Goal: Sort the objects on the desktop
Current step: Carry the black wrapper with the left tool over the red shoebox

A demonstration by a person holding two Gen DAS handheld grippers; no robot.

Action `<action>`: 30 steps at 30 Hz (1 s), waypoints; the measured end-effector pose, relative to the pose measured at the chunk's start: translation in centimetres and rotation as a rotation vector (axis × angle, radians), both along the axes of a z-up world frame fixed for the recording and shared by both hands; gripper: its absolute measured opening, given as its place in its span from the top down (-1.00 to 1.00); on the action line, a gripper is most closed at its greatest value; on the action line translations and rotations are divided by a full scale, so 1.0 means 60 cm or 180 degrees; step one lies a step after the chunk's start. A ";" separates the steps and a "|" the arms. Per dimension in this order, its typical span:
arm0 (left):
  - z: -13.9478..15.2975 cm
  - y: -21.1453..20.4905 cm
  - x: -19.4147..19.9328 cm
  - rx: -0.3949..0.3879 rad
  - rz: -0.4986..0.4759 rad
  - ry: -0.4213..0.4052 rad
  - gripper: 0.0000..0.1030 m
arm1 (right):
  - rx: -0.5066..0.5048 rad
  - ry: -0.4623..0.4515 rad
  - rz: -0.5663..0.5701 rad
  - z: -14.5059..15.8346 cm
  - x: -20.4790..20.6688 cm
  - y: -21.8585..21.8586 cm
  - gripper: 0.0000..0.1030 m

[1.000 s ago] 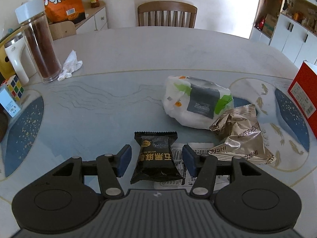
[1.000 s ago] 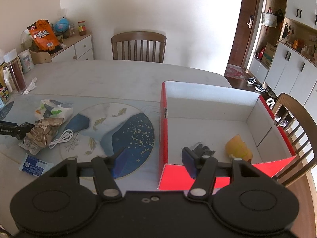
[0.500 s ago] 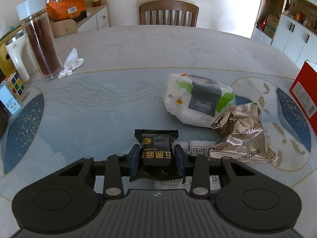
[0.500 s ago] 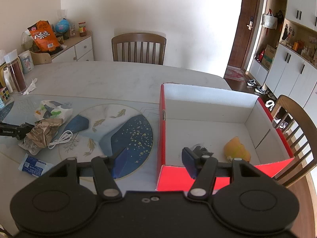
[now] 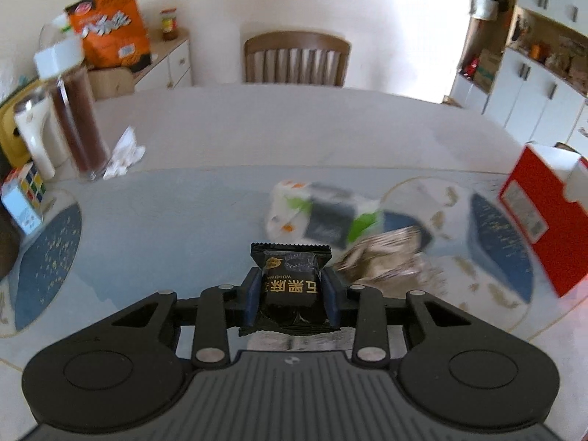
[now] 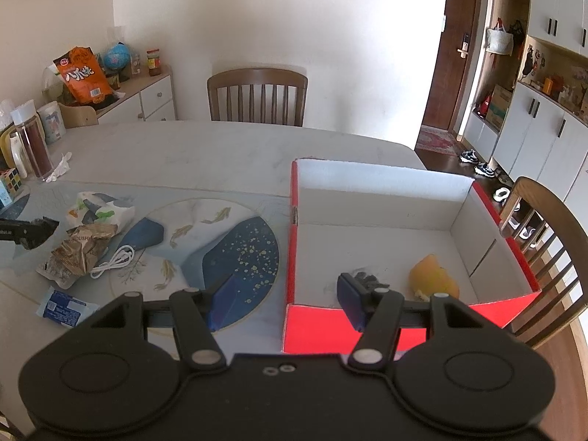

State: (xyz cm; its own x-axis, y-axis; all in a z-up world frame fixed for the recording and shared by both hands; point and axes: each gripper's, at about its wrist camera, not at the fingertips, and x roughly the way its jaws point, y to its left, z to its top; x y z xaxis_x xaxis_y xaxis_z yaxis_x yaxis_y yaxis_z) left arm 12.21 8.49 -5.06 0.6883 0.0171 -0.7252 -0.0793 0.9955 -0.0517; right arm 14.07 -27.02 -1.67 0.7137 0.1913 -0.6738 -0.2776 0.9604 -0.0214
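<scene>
A black snack packet (image 5: 290,268) with gold lettering sits between the blue pads of my left gripper (image 5: 292,286), which is shut on it and holds it above the table. On the table beyond lie a white tissue pack (image 5: 323,217) and a crumpled brown packet (image 5: 382,261), both blurred. My right gripper (image 6: 286,294) stands open and empty over the near left corner of the red box (image 6: 404,183). Inside the box lie an orange-yellow item (image 6: 433,279) and a small dark item (image 6: 367,280). A white cable (image 6: 114,261) and a blue-white packet (image 6: 62,307) rest on the table's left side.
A tall jar (image 5: 73,117), a puzzle cube (image 5: 27,180) and a crumpled tissue (image 5: 123,152) stand at the table's far left. Wooden chairs are at the far side (image 6: 257,99) and the right (image 6: 540,235). A round fish-pattern mat (image 6: 205,235) lies beside the box.
My left gripper's jaws closed on the black snack packet and lifted it off the table. The right gripper stayed where it was, still open.
</scene>
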 end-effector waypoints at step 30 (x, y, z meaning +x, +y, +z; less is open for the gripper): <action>0.087 -0.435 0.086 -0.0114 -0.1248 -0.0408 0.36 | 0.0052 -0.0024 0.0180 -0.015 0.054 -0.175 -0.18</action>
State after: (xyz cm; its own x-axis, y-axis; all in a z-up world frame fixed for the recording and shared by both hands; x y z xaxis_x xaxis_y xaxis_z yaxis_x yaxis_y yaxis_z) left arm 17.35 -17.61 0.17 0.7223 -0.2881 -0.6287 0.3150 0.9464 -0.0717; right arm 17.30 -37.54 -2.54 0.7065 0.2425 -0.6648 -0.3315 0.9434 -0.0081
